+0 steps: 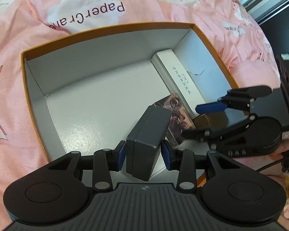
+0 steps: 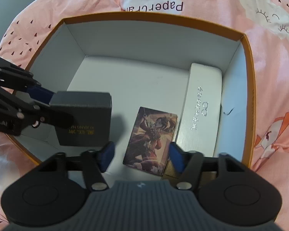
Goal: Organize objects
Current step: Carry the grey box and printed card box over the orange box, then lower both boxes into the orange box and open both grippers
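Note:
A big open box with an orange rim (image 1: 113, 26) (image 2: 144, 16) and white inside lies on the pink bedding. My left gripper (image 1: 143, 155) is shut on a dark grey box (image 1: 146, 140) and holds it tilted over the big box's near edge; the grey box also shows in the right wrist view (image 2: 82, 119). In the big box lie a long white box (image 1: 180, 77) (image 2: 200, 105), a picture card box (image 1: 178, 121) (image 2: 151, 140) and a small brown box (image 1: 210, 121) (image 2: 171, 170). My right gripper (image 2: 141, 156) is open above the picture card box and the brown box, holding nothing.
Pink bedding (image 1: 86, 3) with white clouds and "PaperCrane" print surrounds the big box. The left half of the big box's floor (image 1: 98, 100) is bare white. A window frame (image 1: 269, 2) shows at the far right of the left wrist view.

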Available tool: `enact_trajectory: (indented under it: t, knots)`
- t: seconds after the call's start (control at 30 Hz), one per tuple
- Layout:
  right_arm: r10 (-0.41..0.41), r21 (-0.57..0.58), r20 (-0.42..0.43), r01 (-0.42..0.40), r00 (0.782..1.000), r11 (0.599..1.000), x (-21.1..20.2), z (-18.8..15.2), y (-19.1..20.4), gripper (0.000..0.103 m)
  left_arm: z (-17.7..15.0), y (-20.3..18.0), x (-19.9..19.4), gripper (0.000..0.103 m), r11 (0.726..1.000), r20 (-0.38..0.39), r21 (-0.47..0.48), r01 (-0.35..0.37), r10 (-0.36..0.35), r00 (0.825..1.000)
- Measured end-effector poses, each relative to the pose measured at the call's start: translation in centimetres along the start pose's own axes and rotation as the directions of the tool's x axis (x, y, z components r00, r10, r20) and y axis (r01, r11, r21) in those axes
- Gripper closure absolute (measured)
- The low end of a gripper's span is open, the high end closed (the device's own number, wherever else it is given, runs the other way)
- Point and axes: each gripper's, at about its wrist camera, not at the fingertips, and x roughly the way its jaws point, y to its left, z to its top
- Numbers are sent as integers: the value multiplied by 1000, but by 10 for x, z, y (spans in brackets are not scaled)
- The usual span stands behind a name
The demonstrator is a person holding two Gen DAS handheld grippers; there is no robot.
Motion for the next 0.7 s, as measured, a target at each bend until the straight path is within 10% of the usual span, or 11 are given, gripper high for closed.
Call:
enact_trajectory:
  t: [0.33, 0.7]
  knots:
    - [3, -228, 9, -1, 1000, 974, 28, 37, 2, 48, 23, 7, 16, 59, 1000, -113, -9, 29, -29, 993]
    - [17, -311, -62, -35, 998, 950, 40, 38, 0, 74, 44, 21, 29, 59, 993, -119, -116, 12, -26, 993]
